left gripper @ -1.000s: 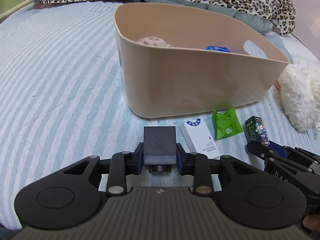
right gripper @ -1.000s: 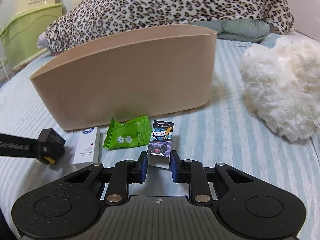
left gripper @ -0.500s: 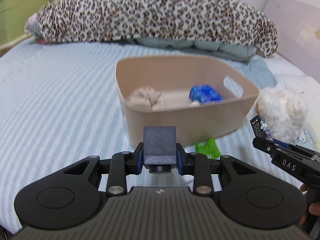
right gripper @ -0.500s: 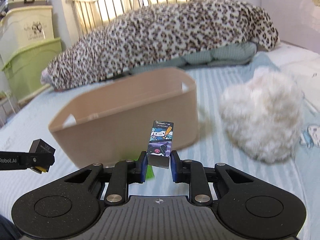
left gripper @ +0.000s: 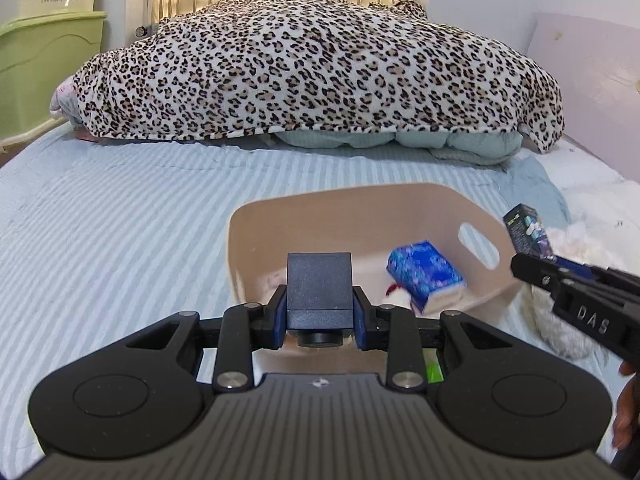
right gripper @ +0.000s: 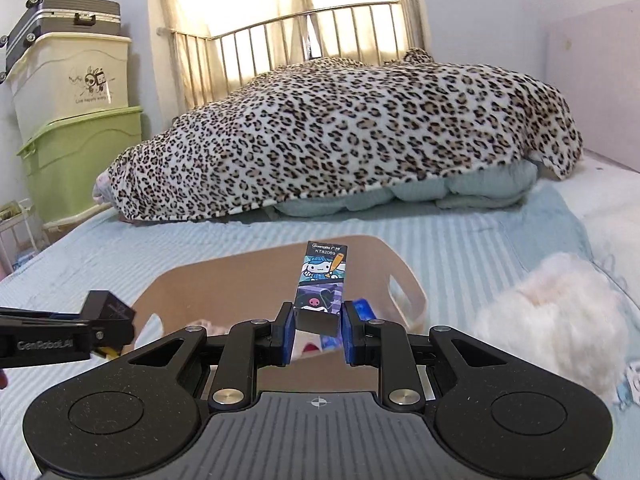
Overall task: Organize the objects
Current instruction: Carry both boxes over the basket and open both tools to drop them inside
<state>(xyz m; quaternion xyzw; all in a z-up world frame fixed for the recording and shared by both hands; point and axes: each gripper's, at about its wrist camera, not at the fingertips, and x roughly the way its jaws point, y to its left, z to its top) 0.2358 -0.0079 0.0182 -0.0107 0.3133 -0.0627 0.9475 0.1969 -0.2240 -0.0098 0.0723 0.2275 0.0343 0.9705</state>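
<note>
A beige tub point(left gripper: 404, 208) with cut-out handles sits low in the middle of both wrist views on the blue-striped bedsheet point(left gripper: 120, 220), and a blue patterned packet point(left gripper: 424, 274) lies inside it, toward its right end. In the lower middle of the left view the left gripper point(left gripper: 320, 314) has its blue pads clamped on a dark, matte square block point(left gripper: 319, 284) held above the tub's near rim. The right gripper point(right gripper: 316, 334) pinches the bottom of a slim cartoon-printed box point(right gripper: 324, 276) — upright, leaning slightly right, pale character above, dark one below — in front of the tub.
</note>
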